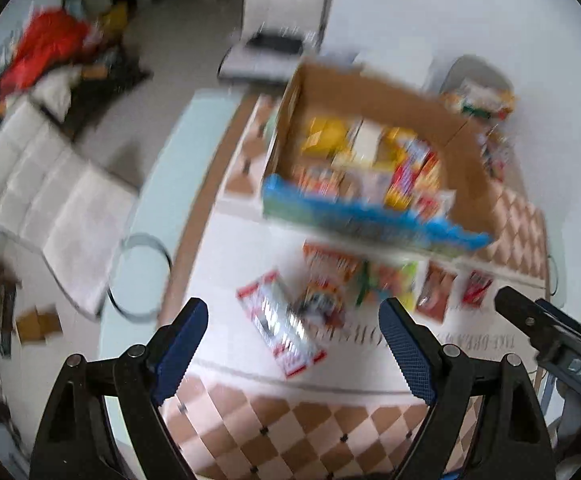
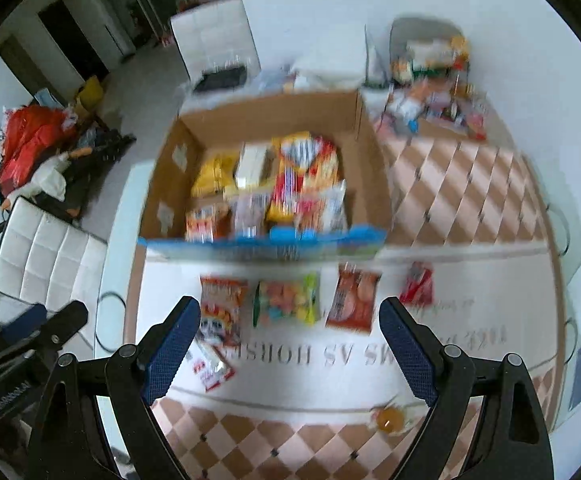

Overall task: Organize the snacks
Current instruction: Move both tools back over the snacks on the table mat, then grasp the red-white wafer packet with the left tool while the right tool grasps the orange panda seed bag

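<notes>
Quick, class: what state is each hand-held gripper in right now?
Left hand-held gripper: open, holding nothing.
Right hand-held gripper: open, holding nothing.

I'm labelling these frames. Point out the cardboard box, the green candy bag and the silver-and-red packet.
cardboard box (image 2: 370, 160): right wrist view, right wall.
green candy bag (image 2: 286, 300): right wrist view, bag's middle.
silver-and-red packet (image 1: 280, 322): left wrist view, silver centre.

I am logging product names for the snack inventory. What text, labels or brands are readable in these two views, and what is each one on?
"MS AS HORSE", upside down, partly covered: on the tablecloth, in the right wrist view.
More tablecloth lettering at the right edge: too blurred to read.
Lettering on the left gripper body: too blurred.
Display on the right gripper body: unclear.
Snack packets and the cardboard box: print too blurred.
</notes>
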{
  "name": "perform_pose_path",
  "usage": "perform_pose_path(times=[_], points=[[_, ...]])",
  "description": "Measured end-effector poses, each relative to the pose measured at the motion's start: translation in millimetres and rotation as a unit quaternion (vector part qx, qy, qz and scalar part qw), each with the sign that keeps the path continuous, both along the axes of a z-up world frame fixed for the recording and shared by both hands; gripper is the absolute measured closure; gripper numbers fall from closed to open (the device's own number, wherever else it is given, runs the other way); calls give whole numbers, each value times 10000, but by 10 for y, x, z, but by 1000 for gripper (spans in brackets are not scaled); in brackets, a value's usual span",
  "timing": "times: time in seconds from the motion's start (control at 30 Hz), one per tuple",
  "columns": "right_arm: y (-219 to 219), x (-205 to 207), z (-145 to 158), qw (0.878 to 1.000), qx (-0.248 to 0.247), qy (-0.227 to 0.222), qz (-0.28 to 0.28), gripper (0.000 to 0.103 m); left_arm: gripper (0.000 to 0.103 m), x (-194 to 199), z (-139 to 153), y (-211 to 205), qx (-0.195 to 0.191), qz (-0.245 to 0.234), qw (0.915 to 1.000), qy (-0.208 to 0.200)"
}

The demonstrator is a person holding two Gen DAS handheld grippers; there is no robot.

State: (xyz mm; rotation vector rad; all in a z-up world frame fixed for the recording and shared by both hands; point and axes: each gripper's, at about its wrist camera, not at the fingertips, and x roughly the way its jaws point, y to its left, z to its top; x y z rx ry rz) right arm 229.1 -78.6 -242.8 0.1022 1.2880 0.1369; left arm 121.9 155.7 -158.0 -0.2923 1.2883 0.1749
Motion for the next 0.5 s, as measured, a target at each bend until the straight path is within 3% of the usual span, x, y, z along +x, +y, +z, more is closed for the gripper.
perform_pose_path(times=[0.1, 0.27, 0.5], points=[[18, 5, -360, 9987, 154, 483, -27, 10, 16, -15, -564, 117, -325, 274, 9970, 654], [67, -10, -758, 9958, 141, 902, -84, 10, 16, -22, -1361, 177, -841, 726, 9834, 1433], [135, 24, -1063, 9950, -86, 992, -113, 10, 16, 64, -1935, -59, -604, 569, 9779, 1920]])
